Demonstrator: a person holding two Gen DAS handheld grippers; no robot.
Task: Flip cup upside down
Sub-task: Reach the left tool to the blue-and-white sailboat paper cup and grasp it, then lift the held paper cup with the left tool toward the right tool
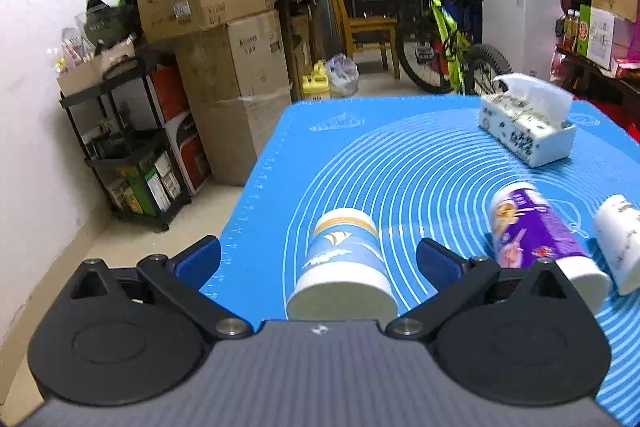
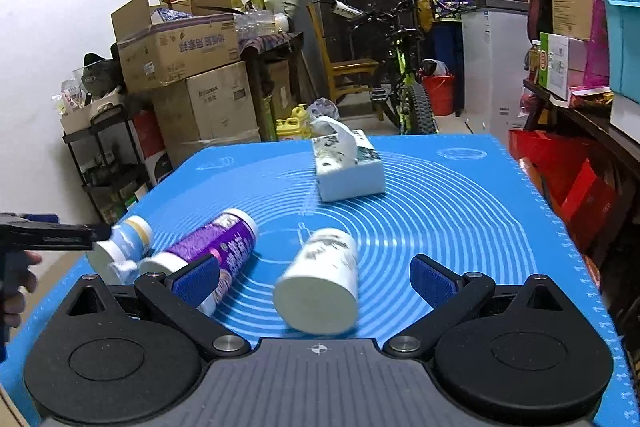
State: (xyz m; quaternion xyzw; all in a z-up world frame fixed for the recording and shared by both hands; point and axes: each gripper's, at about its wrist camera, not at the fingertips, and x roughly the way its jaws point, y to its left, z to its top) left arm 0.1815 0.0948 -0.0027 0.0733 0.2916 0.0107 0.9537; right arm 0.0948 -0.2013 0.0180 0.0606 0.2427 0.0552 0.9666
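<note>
On the blue mat [image 1: 400, 163], three cups lie sideways, bases toward both wide-spread, empty tools.

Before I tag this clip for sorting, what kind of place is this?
Most likely a cluttered home storage room. Stacked cardboard boxes line the wall, a bicycle is parked beside a white freezer, and the work surface is a blue baking mat.

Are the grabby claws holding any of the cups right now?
No, nothing is held. The left gripper is open around the blue sailboat cup without squeezing it, and the right gripper is open around the white cup. Both cups lie on the blue mat.
</note>
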